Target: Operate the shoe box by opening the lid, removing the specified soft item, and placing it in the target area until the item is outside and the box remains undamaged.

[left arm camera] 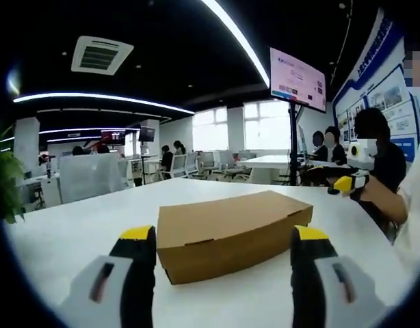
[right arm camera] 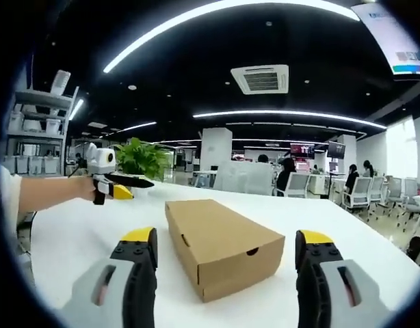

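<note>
Both grippers, left gripper (left arm camera: 224, 249) and right gripper (right arm camera: 226, 249), hover spread wide before the closed shoe box (left arm camera: 230, 232); clumsy prying could tear its cardboard lid (right arm camera: 220, 229).

An open-plan office: desks (left arm camera: 278, 161), swivel chairs (right arm camera: 357, 193), wall screen (left arm camera: 297, 80), strip lights (right arm camera: 217, 17).

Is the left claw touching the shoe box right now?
Apart. The right gripper view shows the left claw held above the white table, off to the side of the closed shoe box, with bare tabletop between them.
</note>
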`<state>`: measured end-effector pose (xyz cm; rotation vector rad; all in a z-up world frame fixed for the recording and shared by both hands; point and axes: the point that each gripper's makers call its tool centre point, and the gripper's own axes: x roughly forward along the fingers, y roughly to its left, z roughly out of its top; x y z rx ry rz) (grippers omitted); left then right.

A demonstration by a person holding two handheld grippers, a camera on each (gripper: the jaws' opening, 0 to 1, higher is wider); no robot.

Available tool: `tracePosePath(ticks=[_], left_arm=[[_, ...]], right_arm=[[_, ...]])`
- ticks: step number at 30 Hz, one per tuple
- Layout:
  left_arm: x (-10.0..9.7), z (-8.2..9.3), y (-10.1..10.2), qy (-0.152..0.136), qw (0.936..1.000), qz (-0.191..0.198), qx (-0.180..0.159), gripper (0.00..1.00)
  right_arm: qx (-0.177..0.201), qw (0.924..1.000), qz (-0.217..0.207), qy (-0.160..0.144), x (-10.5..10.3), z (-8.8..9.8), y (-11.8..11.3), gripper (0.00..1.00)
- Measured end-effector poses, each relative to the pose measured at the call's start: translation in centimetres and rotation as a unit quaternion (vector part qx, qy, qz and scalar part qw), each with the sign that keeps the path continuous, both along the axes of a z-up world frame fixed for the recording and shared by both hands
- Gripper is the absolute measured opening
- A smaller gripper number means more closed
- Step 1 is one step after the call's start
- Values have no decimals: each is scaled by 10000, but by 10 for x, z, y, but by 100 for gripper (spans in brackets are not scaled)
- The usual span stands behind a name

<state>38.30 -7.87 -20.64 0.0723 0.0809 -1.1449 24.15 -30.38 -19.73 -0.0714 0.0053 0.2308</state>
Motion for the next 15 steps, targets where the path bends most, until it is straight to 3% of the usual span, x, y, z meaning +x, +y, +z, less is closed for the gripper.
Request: tracePosePath(ticks=[4,10,15], left_arm=[[5,-11,-6,48,10000,-32,61,85],[10,-17,-10,129,9999,-28,13,85],[12,-20,-12,105,9999,-124,-9,89]], right_arm=[[34,9999,54,149,5,-9,1,82],[188,9996,-116,193,9,-16,-4,89],[51,9997,-77,243,11,-22,2,91]])
